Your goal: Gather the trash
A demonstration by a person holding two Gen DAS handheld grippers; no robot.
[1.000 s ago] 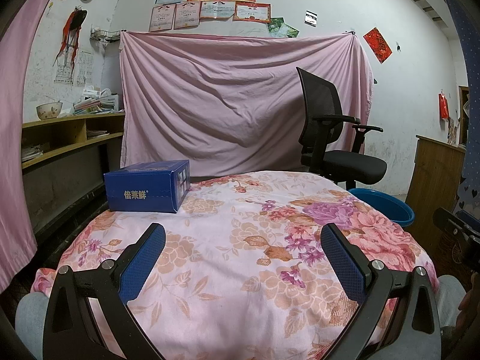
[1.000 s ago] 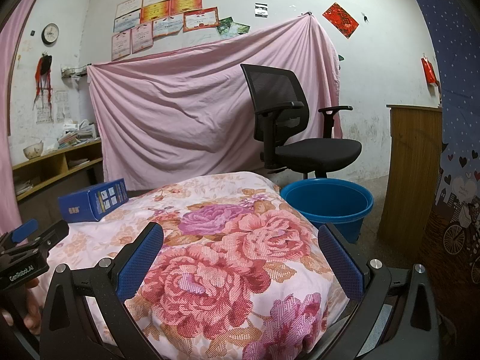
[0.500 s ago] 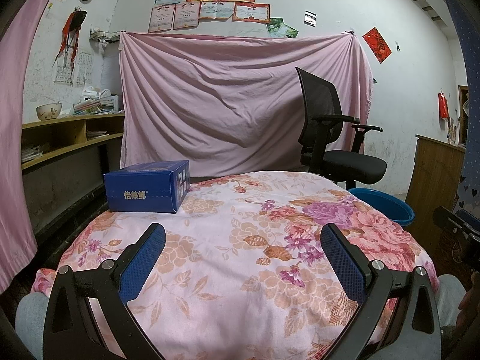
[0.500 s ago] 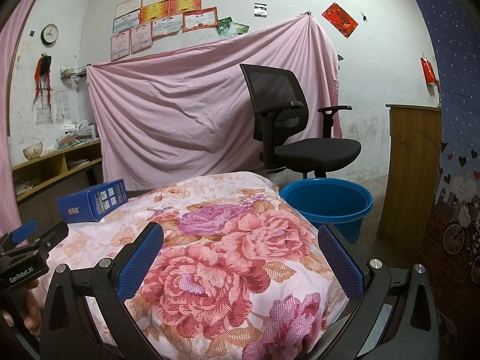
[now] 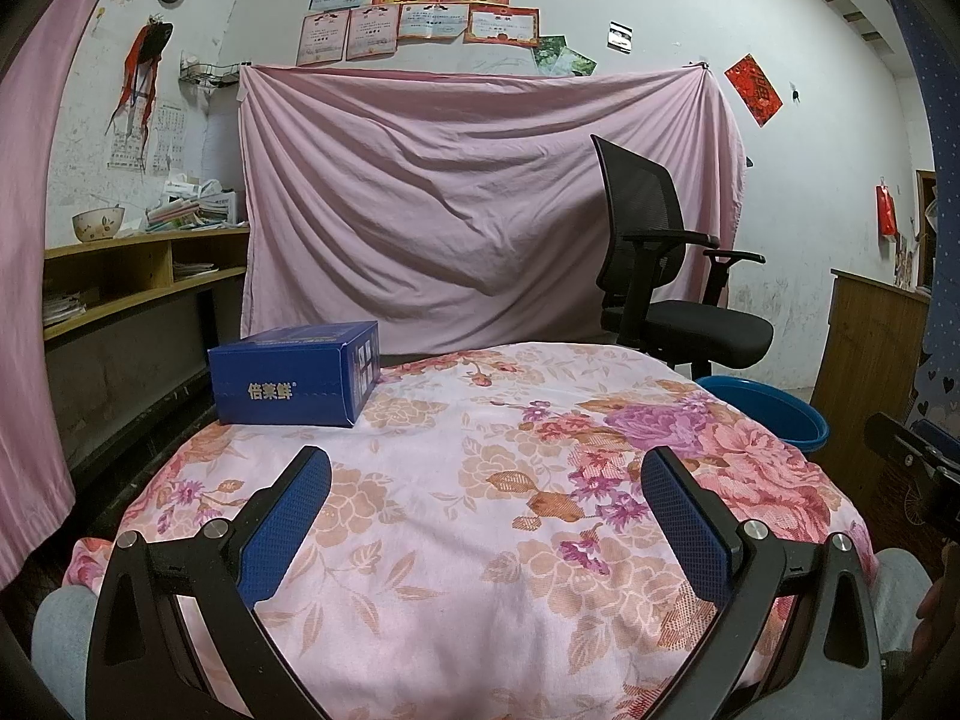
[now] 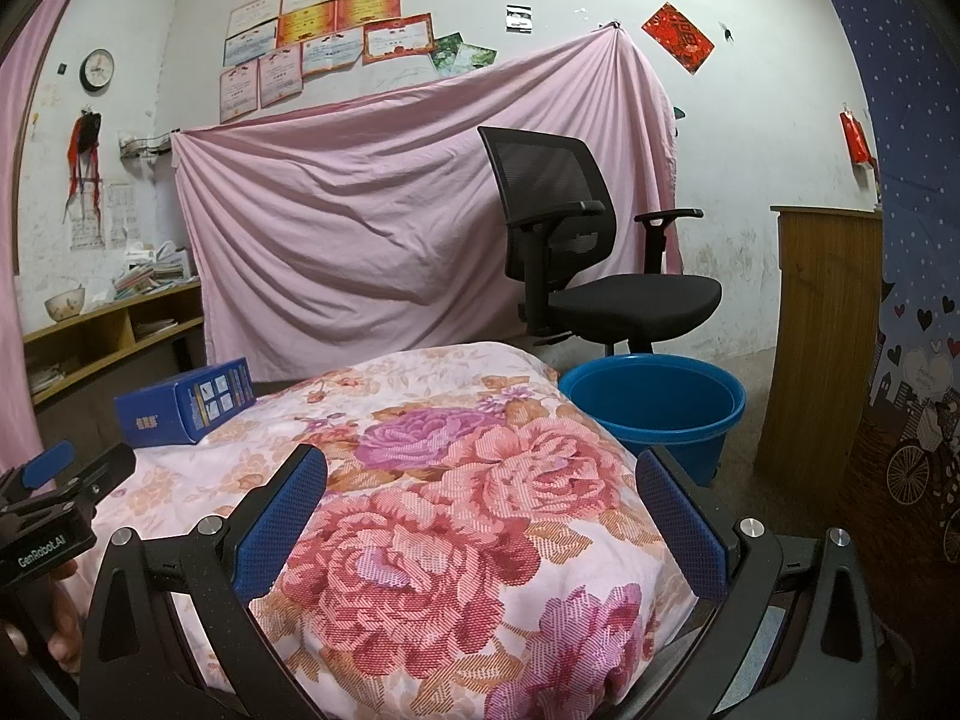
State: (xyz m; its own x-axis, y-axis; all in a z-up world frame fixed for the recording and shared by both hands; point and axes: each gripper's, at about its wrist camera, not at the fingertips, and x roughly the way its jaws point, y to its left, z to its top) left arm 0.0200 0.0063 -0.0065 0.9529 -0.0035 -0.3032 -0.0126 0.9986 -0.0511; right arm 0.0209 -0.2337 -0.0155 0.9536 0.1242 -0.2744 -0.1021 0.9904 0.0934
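- The blue carton [image 5: 294, 375] lay on the floral cloth [image 5: 480, 480], ahead and left of the left gripper [image 5: 486, 498]; the blue bucket [image 6: 654, 414] stood ahead and right of the right gripper [image 6: 480, 498].
- Both grippers gaped wide, holding nothing.
- Judged: the carton awaited collecting; that called for reaching forward-left to straddle it.
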